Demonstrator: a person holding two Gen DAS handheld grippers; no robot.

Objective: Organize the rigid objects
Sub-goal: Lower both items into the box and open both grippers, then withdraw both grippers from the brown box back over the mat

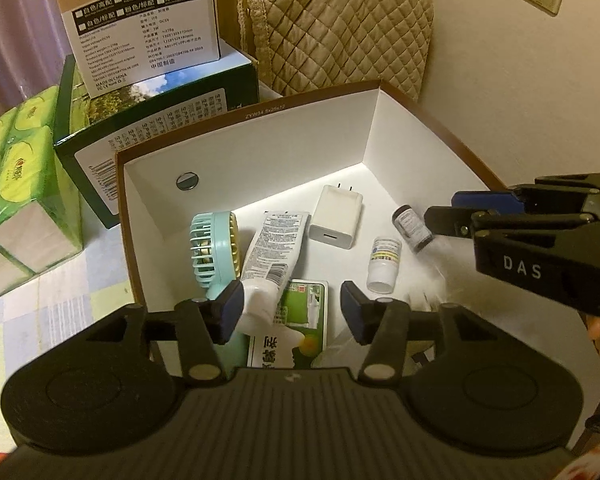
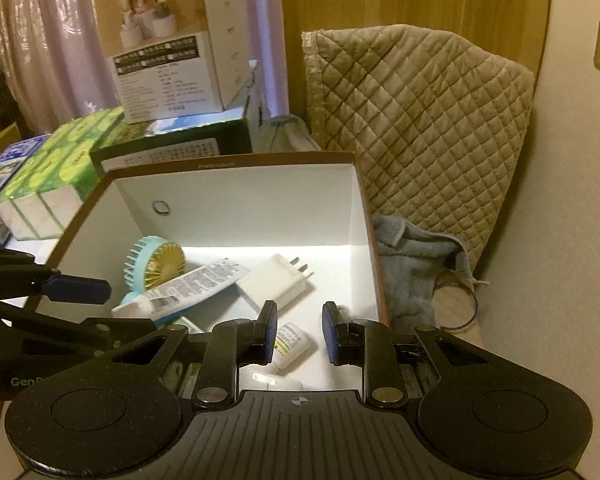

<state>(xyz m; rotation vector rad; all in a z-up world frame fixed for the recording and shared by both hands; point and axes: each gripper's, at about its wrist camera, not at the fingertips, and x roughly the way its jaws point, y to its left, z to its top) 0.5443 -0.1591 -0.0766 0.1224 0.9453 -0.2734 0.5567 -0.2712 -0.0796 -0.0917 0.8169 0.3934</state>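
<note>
An open white box with a brown rim (image 1: 260,120) (image 2: 236,159) holds a mint handheld fan (image 1: 214,246) (image 2: 156,262), a white tube (image 1: 268,264) (image 2: 188,286), a white charger plug (image 1: 336,216) (image 2: 276,280), a small white bottle (image 1: 384,264) (image 2: 290,342), a dark bottle (image 1: 412,226) and a green packet (image 1: 300,312). My left gripper (image 1: 292,312) is open and empty above the tube and packet. My right gripper (image 2: 298,334) is open and empty above the white bottle; it also shows in the left wrist view (image 1: 448,210) beside the dark bottle.
Stacked cartons (image 1: 140,32) (image 2: 168,64) and green tissue packs (image 1: 16,184) (image 2: 60,164) stand left of the box. A quilted beige cover (image 1: 332,28) (image 2: 420,128) is behind it, with a grey cloth (image 2: 412,268) by the wall.
</note>
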